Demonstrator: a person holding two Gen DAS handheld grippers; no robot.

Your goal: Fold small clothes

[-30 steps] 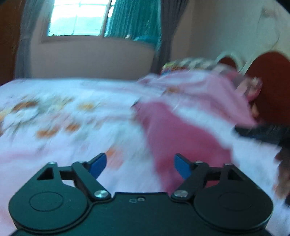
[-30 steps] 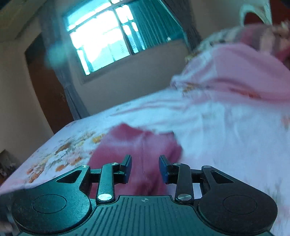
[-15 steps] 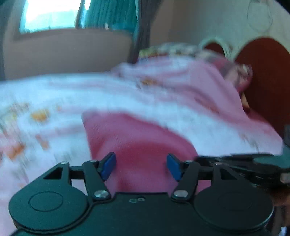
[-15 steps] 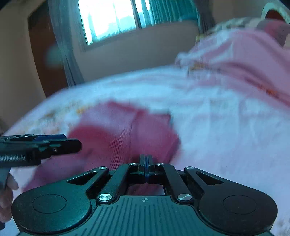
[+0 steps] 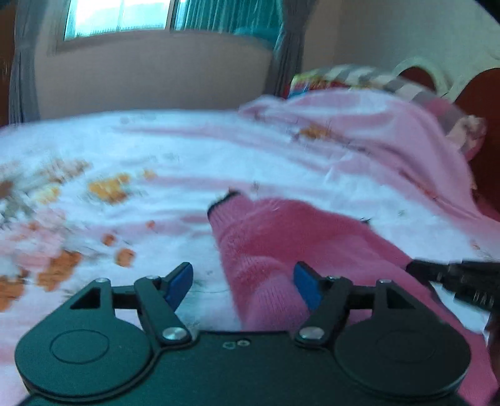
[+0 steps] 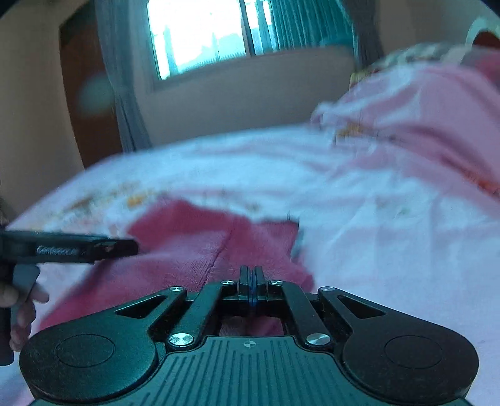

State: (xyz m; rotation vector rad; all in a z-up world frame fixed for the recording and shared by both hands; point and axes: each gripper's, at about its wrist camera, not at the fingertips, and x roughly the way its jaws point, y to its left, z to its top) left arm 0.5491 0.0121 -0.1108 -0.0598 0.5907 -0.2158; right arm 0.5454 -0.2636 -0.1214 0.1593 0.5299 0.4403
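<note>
The left black plastic two-finger gripper (image 5: pixel 243 285) has blue pads on angled link arms, silver pivot screws and two round embossed discs on its body. The right black plastic gripper (image 6: pixel 249 281) has a ribbed top plate with a small crosshair mark, silver screws, and thin blue pads. White lettering, too blurred to read, runs along the left gripper's side.

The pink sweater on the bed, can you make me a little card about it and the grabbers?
garment: pink sweater, knitted, crumpled
lies on: bed sheet, white with orange flowers
left gripper: fingers opening, apart, sweater edge between them, not pressed
right gripper: fingers shut over the sweater; whether cloth is pinched, unclear
behind: window, teal curtain
</note>
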